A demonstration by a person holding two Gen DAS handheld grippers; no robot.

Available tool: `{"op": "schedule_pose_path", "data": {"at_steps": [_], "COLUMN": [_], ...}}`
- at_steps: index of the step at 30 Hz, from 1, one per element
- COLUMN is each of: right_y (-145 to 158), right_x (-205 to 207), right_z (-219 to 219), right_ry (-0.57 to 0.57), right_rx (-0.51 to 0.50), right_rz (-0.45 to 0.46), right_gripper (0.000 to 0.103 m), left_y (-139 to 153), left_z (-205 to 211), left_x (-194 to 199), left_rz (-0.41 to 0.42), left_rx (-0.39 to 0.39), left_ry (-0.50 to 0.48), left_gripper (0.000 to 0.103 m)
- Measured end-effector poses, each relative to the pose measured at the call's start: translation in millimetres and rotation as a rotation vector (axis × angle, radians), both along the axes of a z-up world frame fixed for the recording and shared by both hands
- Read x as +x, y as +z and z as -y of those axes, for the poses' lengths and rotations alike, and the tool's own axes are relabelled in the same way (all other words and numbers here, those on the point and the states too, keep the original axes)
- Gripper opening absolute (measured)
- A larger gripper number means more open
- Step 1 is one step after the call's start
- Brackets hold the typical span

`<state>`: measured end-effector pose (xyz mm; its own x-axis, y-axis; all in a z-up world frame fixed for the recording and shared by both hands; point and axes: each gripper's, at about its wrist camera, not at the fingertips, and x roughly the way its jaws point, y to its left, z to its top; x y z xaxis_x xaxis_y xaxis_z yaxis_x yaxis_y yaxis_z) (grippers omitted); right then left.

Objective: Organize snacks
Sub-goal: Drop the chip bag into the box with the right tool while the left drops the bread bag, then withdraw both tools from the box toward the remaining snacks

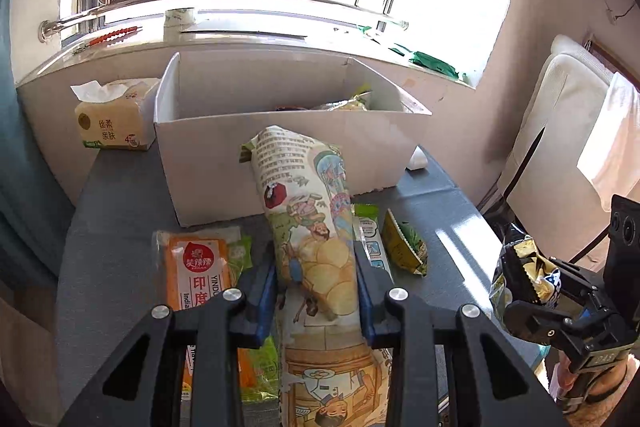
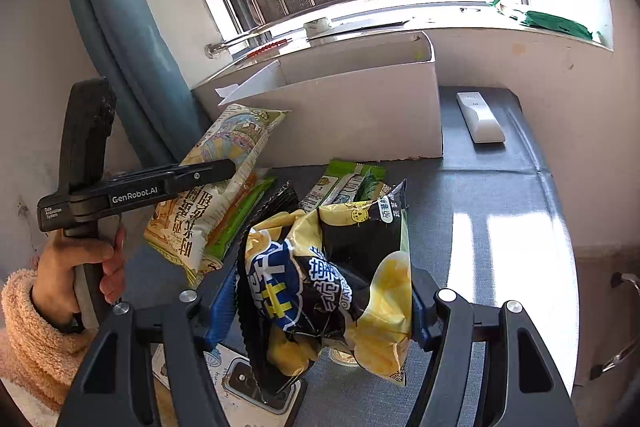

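Observation:
My left gripper (image 1: 316, 275) is shut on a long cartoon-printed snack bag (image 1: 308, 211) and holds it above the grey table, its top pointing at the white cardboard box (image 1: 280, 163). The same bag shows in the right wrist view (image 2: 224, 179), with the left gripper (image 2: 216, 169) on it. My right gripper (image 2: 320, 301) is shut on a crumpled yellow and black chip bag (image 2: 332, 279), held above the table; it also shows in the left wrist view (image 1: 528, 275). The box holds some snacks (image 1: 348, 103).
An orange snack pack (image 1: 200, 267) and small green packets (image 1: 404, 243) lie on the grey table (image 1: 116, 211) before the box. A tissue pack (image 1: 112, 119) stands left of the box. A white remote (image 2: 480, 119) lies right of it. A phone (image 2: 256, 391) lies near me.

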<state>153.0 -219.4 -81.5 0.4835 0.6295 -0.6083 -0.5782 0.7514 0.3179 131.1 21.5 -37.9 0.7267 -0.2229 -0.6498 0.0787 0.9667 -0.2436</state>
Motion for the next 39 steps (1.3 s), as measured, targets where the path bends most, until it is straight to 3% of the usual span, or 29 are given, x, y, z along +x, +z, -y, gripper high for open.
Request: {"op": "schedule_pose_path", "data": {"at_steps": [4,9,13,19,20,21,22,23,24,28,32,39], "right_y": [20.8,63.1,88.9,94.8,93.7,91.9,89.2,86.1,84.0,84.1,84.6,95.8], "right_x": [20.7,74.3,138.5,222.5,232.2,242.9,252.5,260.7,265.4,260.6,241.1,182.5], "right_z": [-5.8,-29.4,-56.4,-90.4,-93.8,-97.2,-100.2,-102.3,-101.2,-90.7,-81.0,-69.8], "right_ry": [-0.013,-0.017,-0.068,-0.121,-0.129,-0.134,-0.141,-0.148,-0.162,-0.191,-0.18,-0.108], "right_rx": [0.051,0.095,0.125,0.081,0.081,0.08,0.08,0.081,0.086,0.152,0.153,0.154], "right_rz": [0.004,0.044,0.044,-0.022,-0.029,-0.042,-0.065,-0.091,-0.103,-0.08,-0.065,-0.008], "right_gripper": [0.072,0.072,0.072,0.074,0.076,0.079,0.093,0.1,0.103,0.103,0.103,0.103], "left_y": [36.5,80.2,98.5,85.8,82.2,78.1,74.1,69.5,65.9,61.3,65.2,84.6], "left_z": [-20.9,-42.7,-57.3,-77.3,-77.9,-77.9,-78.5,-79.8,-82.6,-97.2,-104.2,-88.0], "left_x": [3.8,47.0,103.1,174.5,184.6,193.5,201.5,206.2,205.2,187.7,162.9,101.7], "left_rz": [0.091,0.167,0.141,0.068,0.052,0.03,0.007,-0.012,-0.016,-0.008,0.008,0.084], "left_rx": [-0.066,-0.103,-0.055,-0.068,-0.06,-0.053,-0.038,-0.027,-0.033,-0.065,-0.056,0.014], "left_ry": [0.019,0.035,0.053,0.102,0.102,0.097,0.1,0.116,0.129,0.145,0.156,0.115], "left_gripper": [0.037,0.037,0.037,0.038,0.041,0.052,0.064,0.091,0.103,0.103,0.103,0.103]}}
